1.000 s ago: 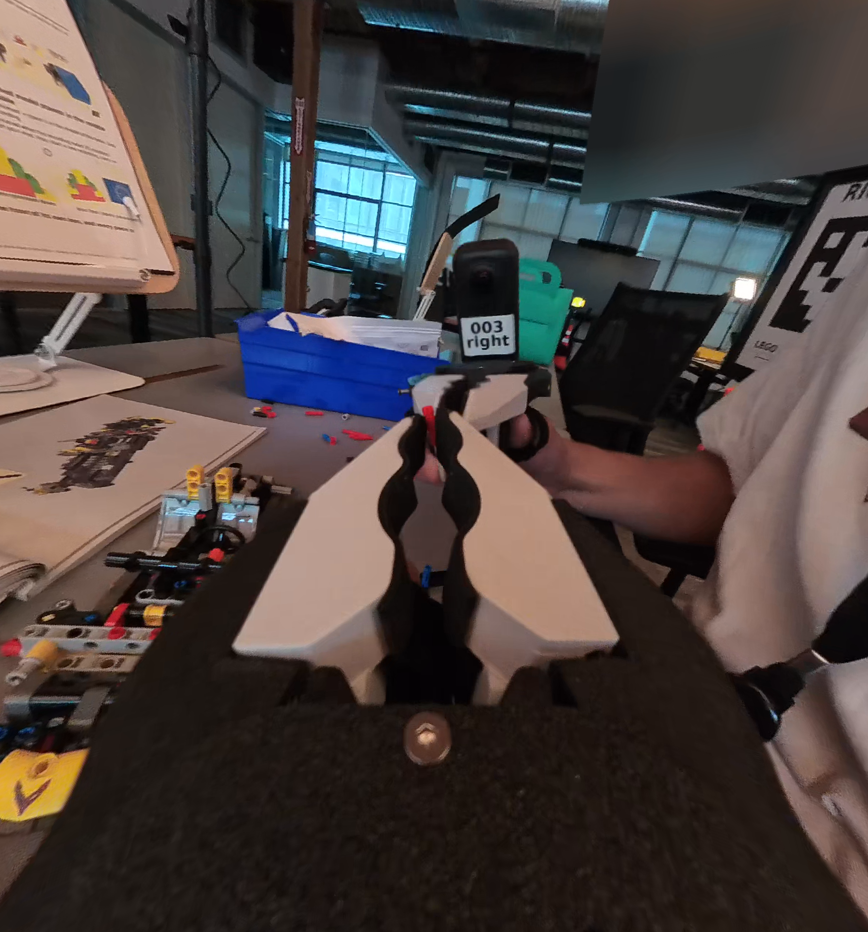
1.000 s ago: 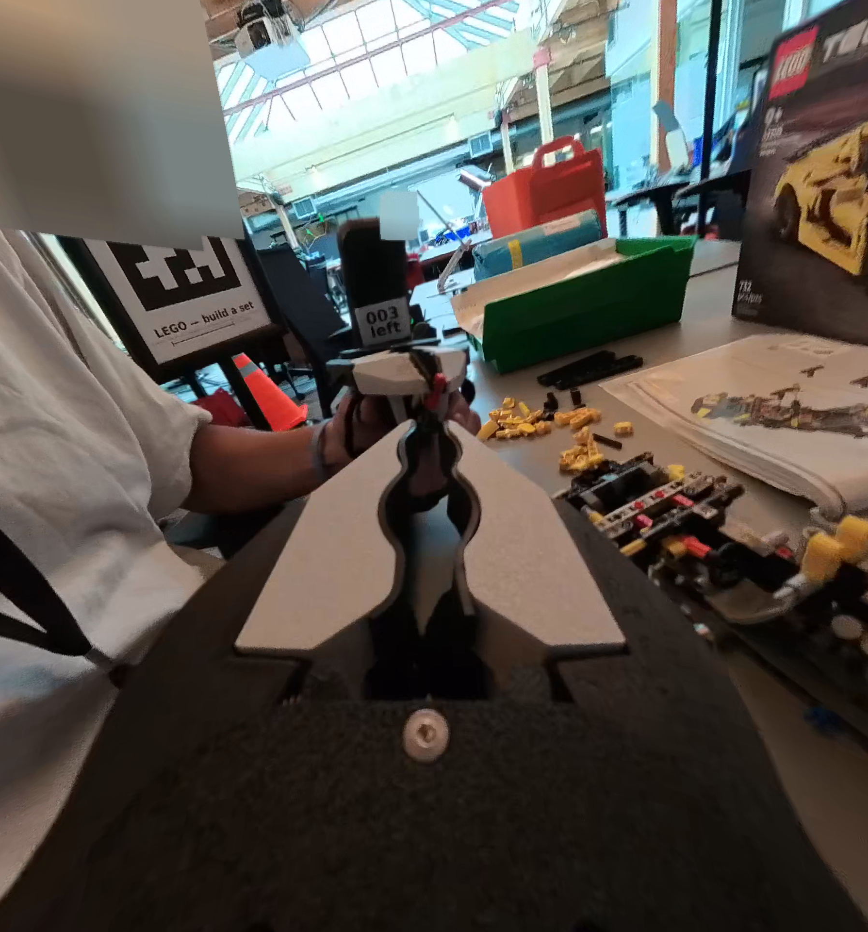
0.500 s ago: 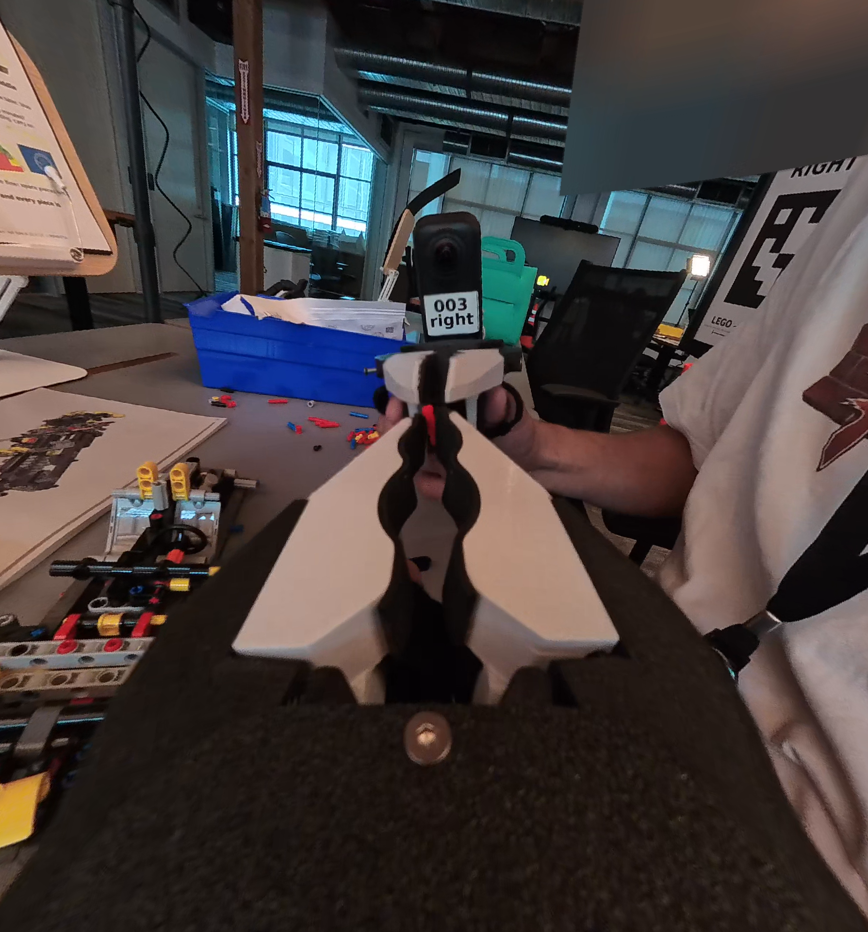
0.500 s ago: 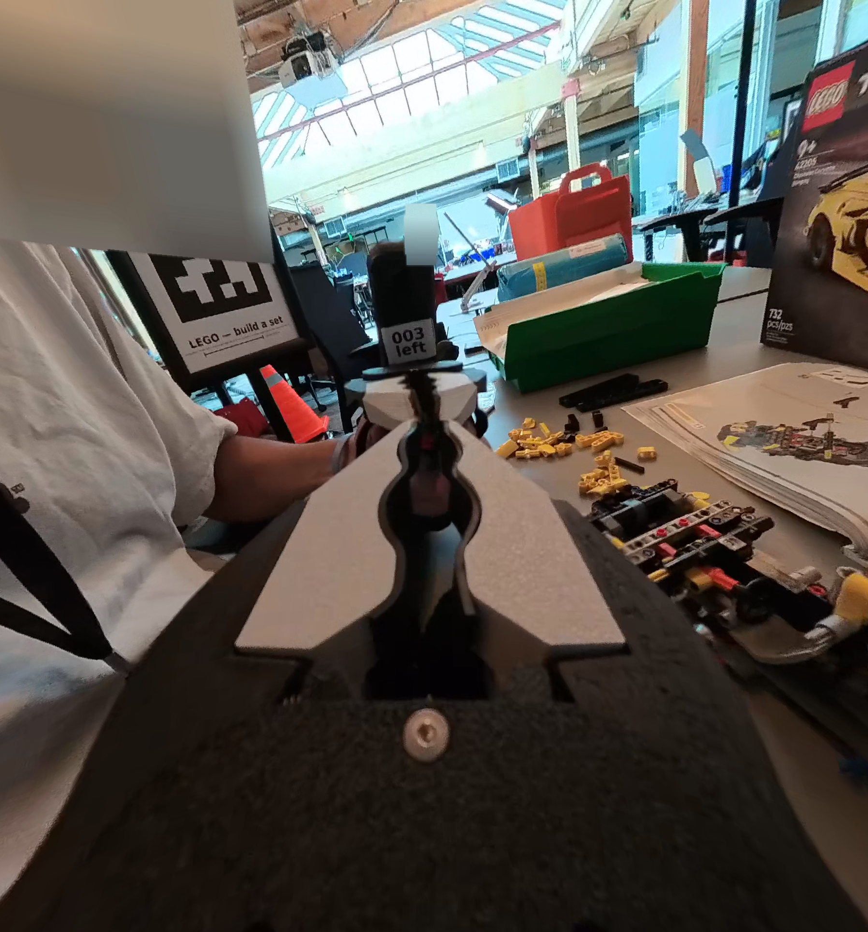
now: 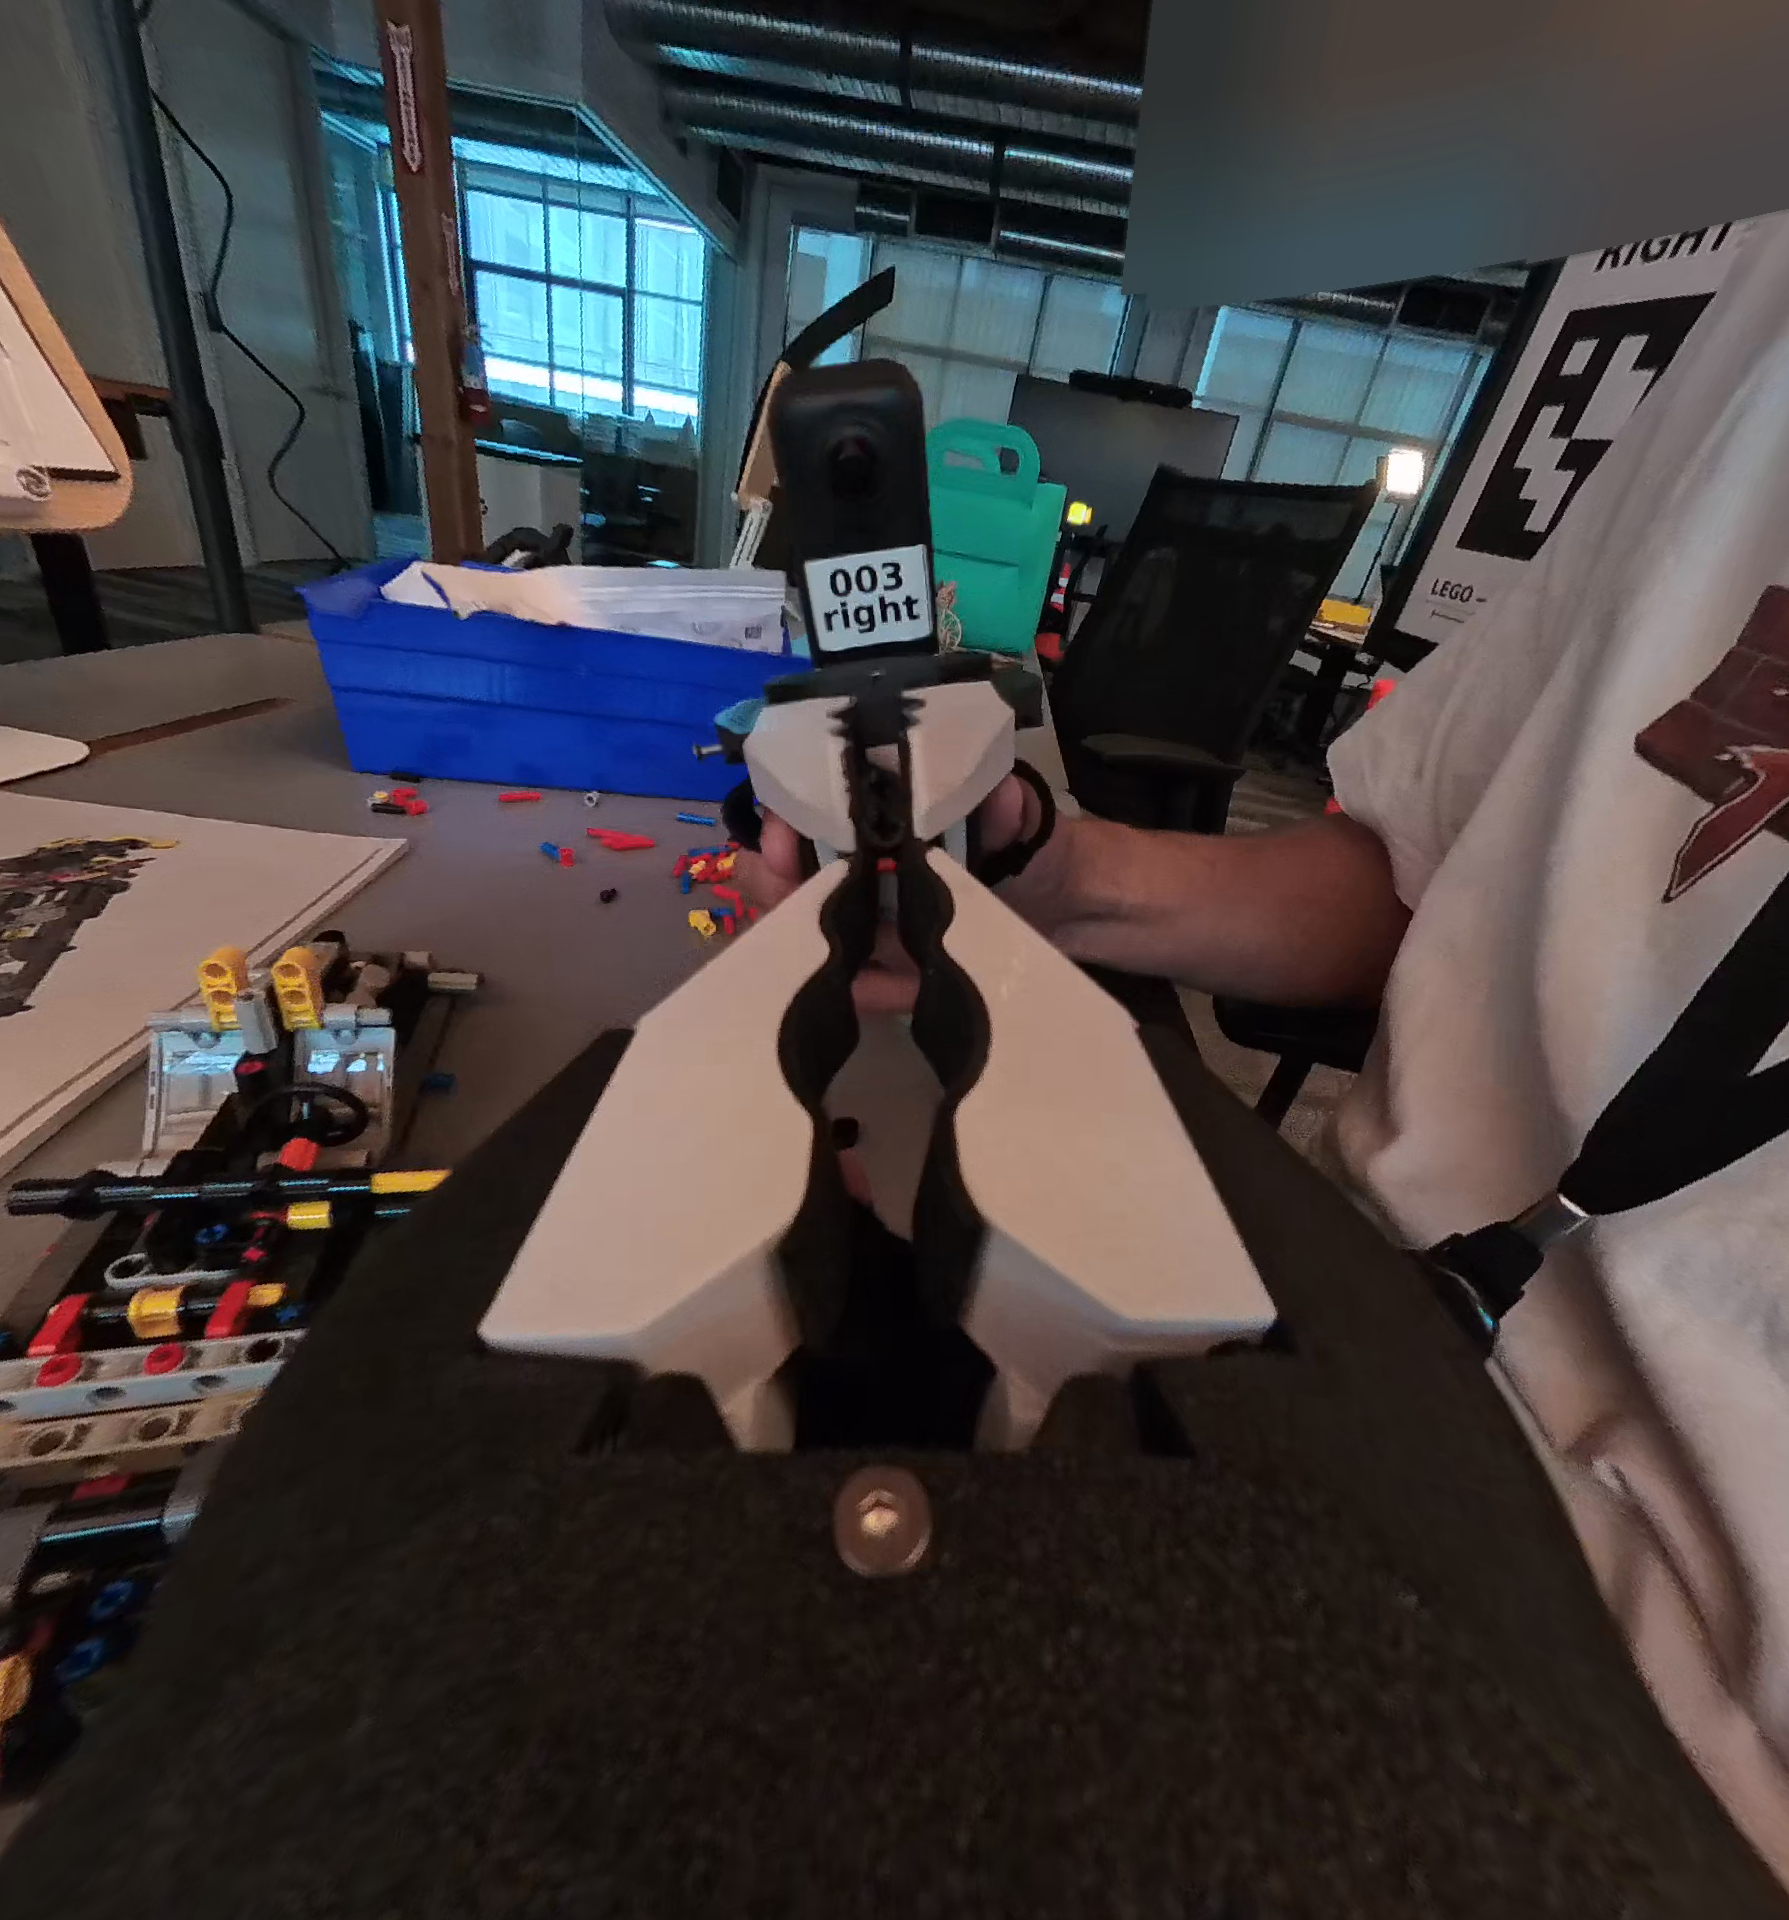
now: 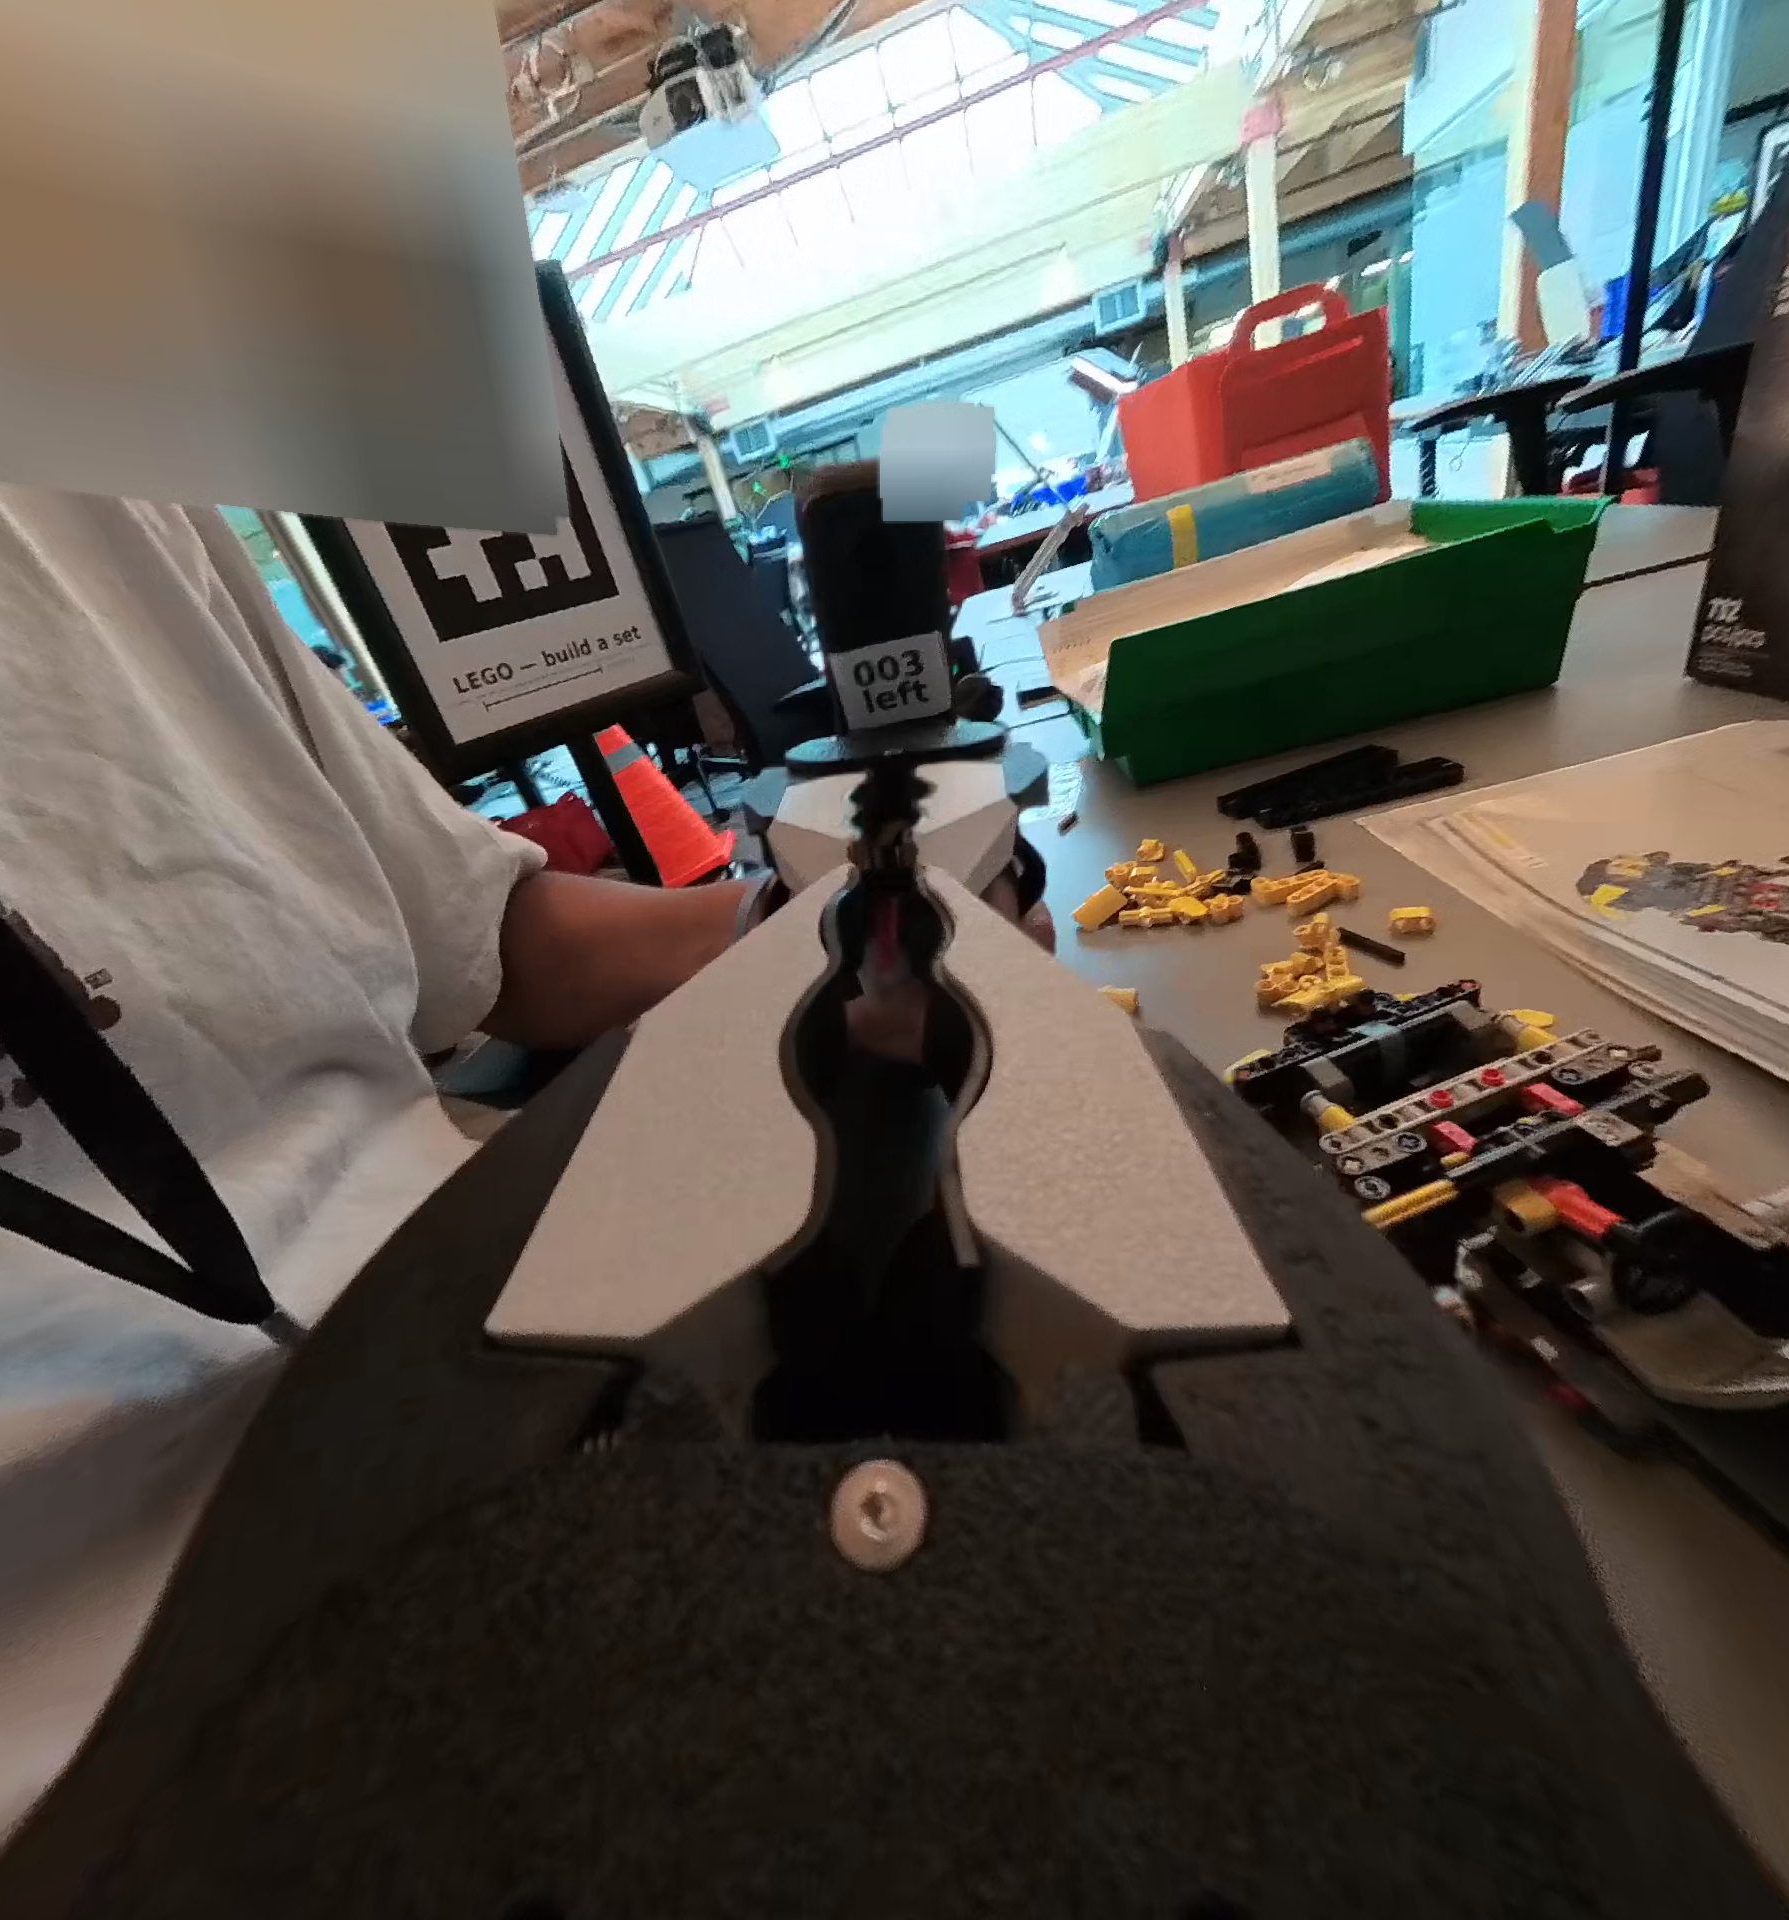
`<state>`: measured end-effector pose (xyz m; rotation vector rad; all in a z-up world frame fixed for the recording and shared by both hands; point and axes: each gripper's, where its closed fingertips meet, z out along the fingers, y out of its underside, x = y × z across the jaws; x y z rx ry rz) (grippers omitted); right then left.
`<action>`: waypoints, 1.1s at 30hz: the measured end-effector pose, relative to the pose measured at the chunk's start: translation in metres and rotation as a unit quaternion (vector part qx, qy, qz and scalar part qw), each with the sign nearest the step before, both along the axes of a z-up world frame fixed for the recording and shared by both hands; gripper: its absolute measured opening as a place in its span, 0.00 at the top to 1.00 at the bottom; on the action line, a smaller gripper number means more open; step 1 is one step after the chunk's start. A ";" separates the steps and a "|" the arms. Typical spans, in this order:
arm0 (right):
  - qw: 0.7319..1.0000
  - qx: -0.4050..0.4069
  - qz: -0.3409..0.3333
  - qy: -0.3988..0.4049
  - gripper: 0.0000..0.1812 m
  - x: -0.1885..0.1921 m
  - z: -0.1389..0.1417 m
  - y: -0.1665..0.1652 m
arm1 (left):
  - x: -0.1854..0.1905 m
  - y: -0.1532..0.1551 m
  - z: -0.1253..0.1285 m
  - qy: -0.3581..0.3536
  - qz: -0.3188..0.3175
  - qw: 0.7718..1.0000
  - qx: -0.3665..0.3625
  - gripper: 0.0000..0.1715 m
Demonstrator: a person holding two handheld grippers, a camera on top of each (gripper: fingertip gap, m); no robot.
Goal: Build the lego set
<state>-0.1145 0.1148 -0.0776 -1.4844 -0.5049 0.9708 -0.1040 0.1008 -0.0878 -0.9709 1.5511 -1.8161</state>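
**Spotter:** What are your claws doing?

**Operator:** I have them nose to nose in the air, off the tabletop's near edge. My left claw (image 5: pixel 882 883) is pinched almost closed at the tips. There's a speck of red right where the two meet, and I judge each claw grips its own small piece, but they're too small for me to say which holds what. My right claw (image 6: pixel 885 883) looks the same: tips nearly together on something small and dark with a pink-red bit.

**Spotter:** Why hold them up there instead of working on the model?

**Operator:** My guess is I'm mating two tiny parts. Pointing the claws at each other lines up the push, and each wrist camera looks straight down the joint.

**Spotter:** And the build itself?

**Operator:** The part-built chassis (image 6: pixel 1492 1132) lies flat on the tabletop (image 6: pixel 1233 997), beside the open instruction booklet (image 6: pixel 1648 894), untouched. Loose yellow pieces (image 6: pixel 1212 899) sit in a heap beyond it, and small red and blue pieces (image 5: pixel 708 868) lie scattered in front of the blue bin (image 5: pixel 537 707). The green bin (image 6: pixel 1337 665) stands further back.
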 end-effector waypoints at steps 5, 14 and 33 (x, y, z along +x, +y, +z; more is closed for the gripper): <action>1.000 -0.017 0.014 0.016 0.96 0.001 -0.001 -0.001 | 0.001 0.001 -0.001 0.000 0.008 1.000 0.008 0.99; 0.999 -0.029 -0.003 0.023 0.96 0.011 -0.003 0.000 | -0.002 0.013 0.010 -0.030 0.040 0.999 -0.005 0.99; 0.997 -0.063 0.034 -0.005 0.97 0.004 -0.017 -0.008 | -0.005 0.002 -0.006 -0.006 0.005 0.998 0.056 0.99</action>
